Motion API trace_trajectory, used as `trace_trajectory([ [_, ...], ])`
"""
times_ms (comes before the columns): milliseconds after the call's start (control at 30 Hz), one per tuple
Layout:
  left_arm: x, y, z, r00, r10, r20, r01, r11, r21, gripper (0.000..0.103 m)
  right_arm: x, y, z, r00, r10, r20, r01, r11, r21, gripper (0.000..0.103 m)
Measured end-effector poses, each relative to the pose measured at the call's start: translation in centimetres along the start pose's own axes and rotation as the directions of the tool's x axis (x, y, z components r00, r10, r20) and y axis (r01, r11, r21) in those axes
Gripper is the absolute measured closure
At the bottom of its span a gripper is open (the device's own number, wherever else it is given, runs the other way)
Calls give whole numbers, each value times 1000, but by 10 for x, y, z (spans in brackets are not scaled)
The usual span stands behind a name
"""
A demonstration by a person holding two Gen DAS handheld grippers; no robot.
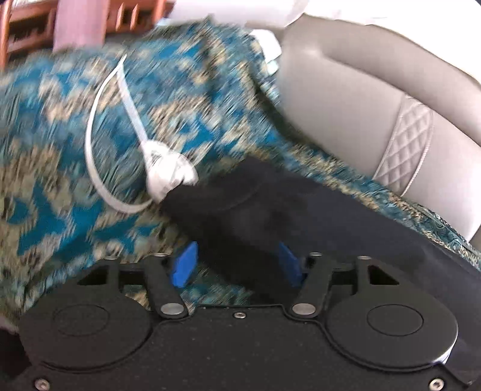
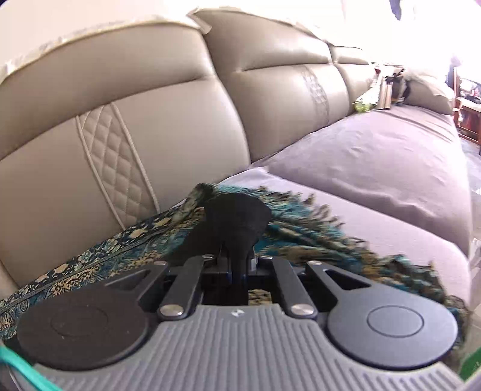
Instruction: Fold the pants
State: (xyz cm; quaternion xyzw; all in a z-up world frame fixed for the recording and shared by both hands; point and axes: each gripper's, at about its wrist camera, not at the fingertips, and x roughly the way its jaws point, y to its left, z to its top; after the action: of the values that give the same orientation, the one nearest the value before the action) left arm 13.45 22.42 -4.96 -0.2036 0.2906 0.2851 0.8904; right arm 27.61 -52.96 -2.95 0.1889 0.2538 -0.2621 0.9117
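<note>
The pants [image 1: 300,207] are black cloth with a white drawstring [image 1: 126,126] at the waist. In the left wrist view they lie over a teal and gold patterned cover [image 1: 75,135]. My left gripper [image 1: 237,264] has its blue pads [image 1: 185,264] apart, and a fold of the black cloth runs between them; the view is blurred. In the right wrist view my right gripper [image 2: 239,264] is shut on a bunched corner of the black pants [image 2: 237,216], held above the patterned cover [image 2: 300,234].
A grey leather sofa back [image 2: 135,120] with quilted panels stands behind the cover. Purple-grey seat cushions [image 2: 375,156] stretch to the right, with bottles and small items [image 2: 381,90] at the far end. Wooden furniture [image 1: 30,27] shows at the upper left.
</note>
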Motion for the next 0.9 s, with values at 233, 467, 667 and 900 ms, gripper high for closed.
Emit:
trace_trajectory([
  [233,25,4,-7,999,-31,-32,31,999,-19,41,-13,-50,-7,997,-73,-25,73,997,16,94],
  [467,34,-11,1,993,-118,-20,117,990,-81,11,14,-70,-39,990,-80,-118,87,994,62,94],
  [667,63,-27,9,997,63,-54,-64,998,-10,8,20,-68,-42,989,-82,-127,90,994,57,93],
  [900,22,-35,34,996,48,78,-48,999,-2,85,8,-68,-33,992,-63,-107,68,997,47,93],
])
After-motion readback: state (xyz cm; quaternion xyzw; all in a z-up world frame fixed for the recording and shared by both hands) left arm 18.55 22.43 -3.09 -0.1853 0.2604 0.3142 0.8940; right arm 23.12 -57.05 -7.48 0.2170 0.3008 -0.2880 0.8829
